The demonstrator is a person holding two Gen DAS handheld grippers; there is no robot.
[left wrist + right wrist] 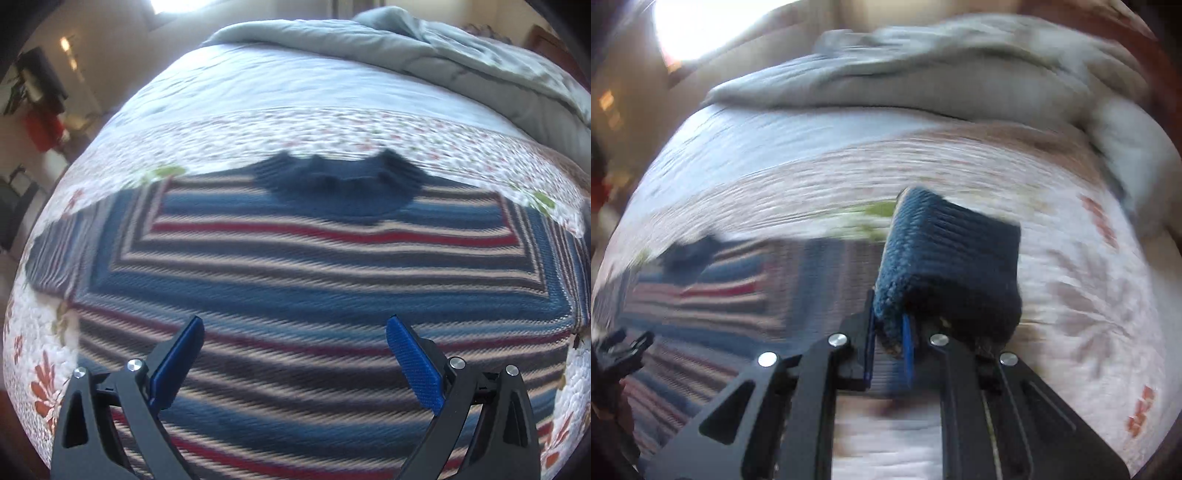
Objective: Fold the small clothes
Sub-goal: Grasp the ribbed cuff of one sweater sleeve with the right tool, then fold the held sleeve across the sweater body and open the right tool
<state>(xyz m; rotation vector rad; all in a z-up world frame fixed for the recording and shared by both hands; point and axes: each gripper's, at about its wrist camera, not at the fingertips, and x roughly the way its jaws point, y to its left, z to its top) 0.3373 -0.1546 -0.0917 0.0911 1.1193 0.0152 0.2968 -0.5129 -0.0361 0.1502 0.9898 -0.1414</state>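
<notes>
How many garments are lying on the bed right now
1. A striped sweater lies spread flat on the floral quilt, beneath the open left claw. The right claw pinches its navy cuff. The grey duvet could hide more.

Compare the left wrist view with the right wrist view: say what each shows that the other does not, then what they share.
Only the left wrist view shows the left gripper, open above the striped sweater, and the sweater's navy collar. Only the right wrist view shows the right gripper shut on a navy ribbed cuff, lifted off the bed. Both show the sweater, the floral quilt and the grey duvet behind.
</notes>
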